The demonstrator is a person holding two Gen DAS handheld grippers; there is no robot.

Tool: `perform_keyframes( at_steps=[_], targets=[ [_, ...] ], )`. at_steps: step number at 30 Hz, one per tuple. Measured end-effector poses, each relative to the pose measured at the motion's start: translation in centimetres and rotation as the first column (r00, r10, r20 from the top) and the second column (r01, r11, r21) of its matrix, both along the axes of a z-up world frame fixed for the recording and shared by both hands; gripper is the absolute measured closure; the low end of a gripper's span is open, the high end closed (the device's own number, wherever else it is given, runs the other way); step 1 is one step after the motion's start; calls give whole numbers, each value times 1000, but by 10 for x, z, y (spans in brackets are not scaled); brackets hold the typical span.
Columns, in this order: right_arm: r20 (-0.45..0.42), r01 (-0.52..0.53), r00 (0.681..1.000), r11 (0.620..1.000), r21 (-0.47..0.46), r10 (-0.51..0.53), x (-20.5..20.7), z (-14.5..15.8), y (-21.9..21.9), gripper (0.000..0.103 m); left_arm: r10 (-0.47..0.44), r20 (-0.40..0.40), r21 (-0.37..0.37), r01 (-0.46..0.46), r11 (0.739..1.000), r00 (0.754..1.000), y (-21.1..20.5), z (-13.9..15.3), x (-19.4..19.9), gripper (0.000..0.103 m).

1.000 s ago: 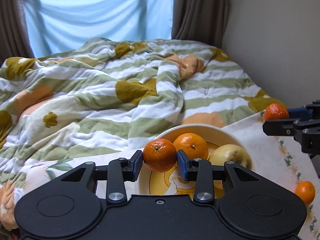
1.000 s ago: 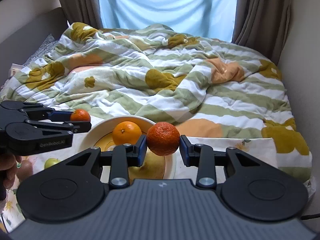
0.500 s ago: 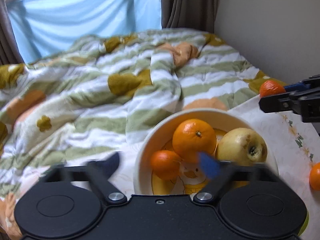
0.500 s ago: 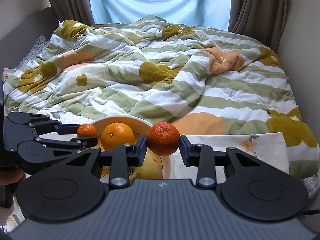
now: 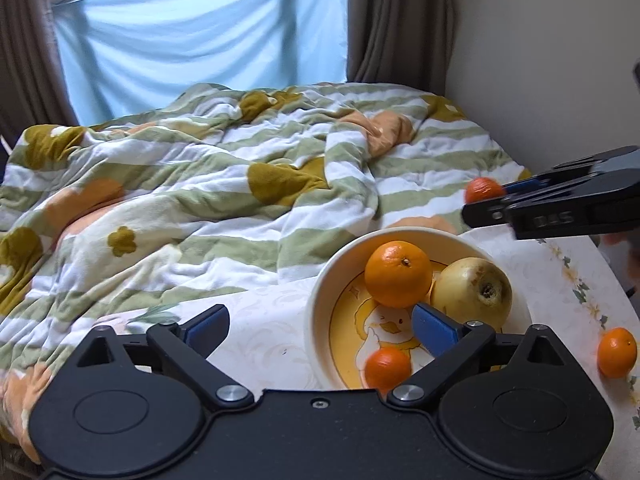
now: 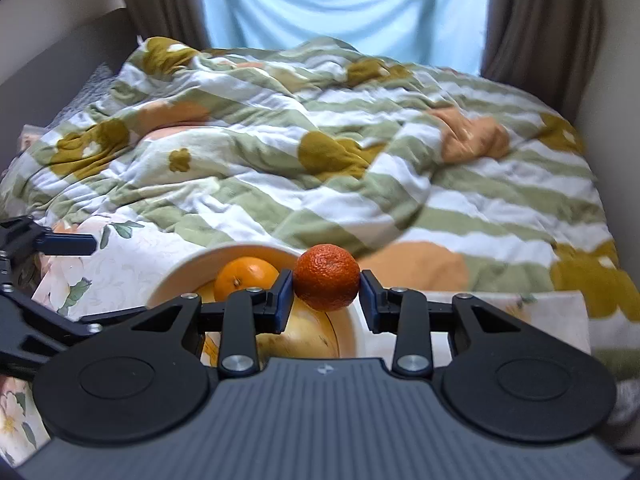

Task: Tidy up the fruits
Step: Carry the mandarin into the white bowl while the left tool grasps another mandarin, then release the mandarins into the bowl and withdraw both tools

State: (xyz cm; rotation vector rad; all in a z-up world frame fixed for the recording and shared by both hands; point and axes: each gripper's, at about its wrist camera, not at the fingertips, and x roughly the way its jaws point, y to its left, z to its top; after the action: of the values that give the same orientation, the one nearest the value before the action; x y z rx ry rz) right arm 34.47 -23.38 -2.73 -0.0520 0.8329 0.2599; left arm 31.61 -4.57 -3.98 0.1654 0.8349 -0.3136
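Left gripper (image 5: 320,330) fingers wide over bowl (image 5: 316,312) rim; right gripper (image 6: 326,296) fingers clamp tangerine (image 6: 327,277) above rim.

Left tool (image 5: 320,326) spread wide; right tool (image 6: 326,294) clamped on fruit

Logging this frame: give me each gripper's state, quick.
Left gripper: open, holding nothing.
Right gripper: shut on a dark orange tangerine.
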Motion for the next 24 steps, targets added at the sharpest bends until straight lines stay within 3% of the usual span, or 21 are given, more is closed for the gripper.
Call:
perform_keyframes(
  at_steps=[6,16,17,19,20,24],
  targets=[
    [-22,-29,999,1000,-7,29,16,-20,9,52,45,3,-18,-45,999,999,15,5,-13,3],
    [-62,-24,998,998,66,28,27,-45,1,51,87,-14,-16,-88,996,996,25,-3,-26,3],
    [-56,-30,998,997,71,34,27,-44,1,48,90,-16,-16,-90,996,996,26,-4,-28,3],
    [-43,-41,998,996,82,45,23,-41,2,23,99,-19,-19,-100,995,995,27,-4,-32,3],
    [-26,-34,999,996,79,36,19,-39,2,2,104,-19,-22,-105,994,994,28,-4,-34,3],
    [18,-26,1000,998,62,25,4,-31,-1,0,120,-22,-22,-121,992,992,29,-4,-41,3]
  ],
)
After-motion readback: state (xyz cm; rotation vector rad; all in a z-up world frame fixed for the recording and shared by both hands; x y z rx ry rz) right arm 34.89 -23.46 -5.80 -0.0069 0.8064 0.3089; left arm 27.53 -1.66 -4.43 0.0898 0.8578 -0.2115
